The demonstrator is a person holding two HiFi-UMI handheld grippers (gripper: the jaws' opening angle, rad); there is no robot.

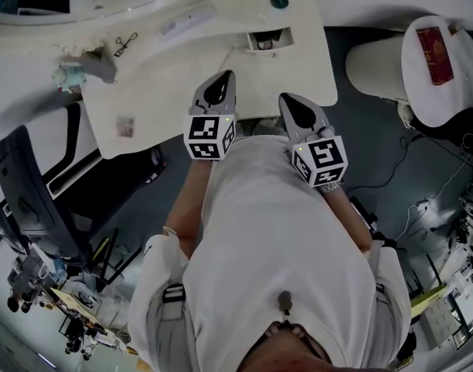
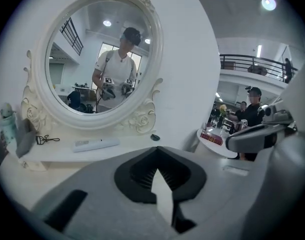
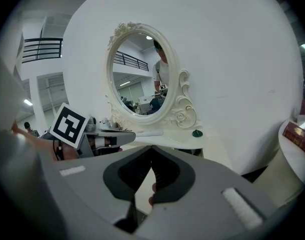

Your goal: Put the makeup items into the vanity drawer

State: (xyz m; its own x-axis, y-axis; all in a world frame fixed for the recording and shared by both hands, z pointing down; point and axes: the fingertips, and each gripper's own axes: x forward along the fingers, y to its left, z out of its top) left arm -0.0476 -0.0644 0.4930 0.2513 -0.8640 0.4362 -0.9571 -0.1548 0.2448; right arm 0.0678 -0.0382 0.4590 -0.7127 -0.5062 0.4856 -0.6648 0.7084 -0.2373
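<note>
On the white vanity [image 1: 221,60], an eyelash curler [image 1: 126,43] lies at the left, a flat white tube [image 1: 186,23] lies before the oval mirror [image 2: 100,59], and a small green item [image 1: 279,0] sits at the right. A small square drawer [image 1: 267,41] sits under the raised shelf. My left gripper [image 1: 226,77] and right gripper [image 1: 287,99] hover side by side over the vanity's near edge. Both are shut, with nothing between their fingers. The left gripper view shows the curler [image 2: 46,140], tube [image 2: 96,144] and green item [image 2: 155,137] on the shelf.
A pale bottle [image 1: 70,74] and a grey item [image 1: 101,67] stand at the vanity's left end. A white round stool [image 1: 434,53] with a red book [image 1: 434,54] stands at the right. A dark chair [image 1: 23,192] is at the left, and cables lie on the floor [image 1: 422,200].
</note>
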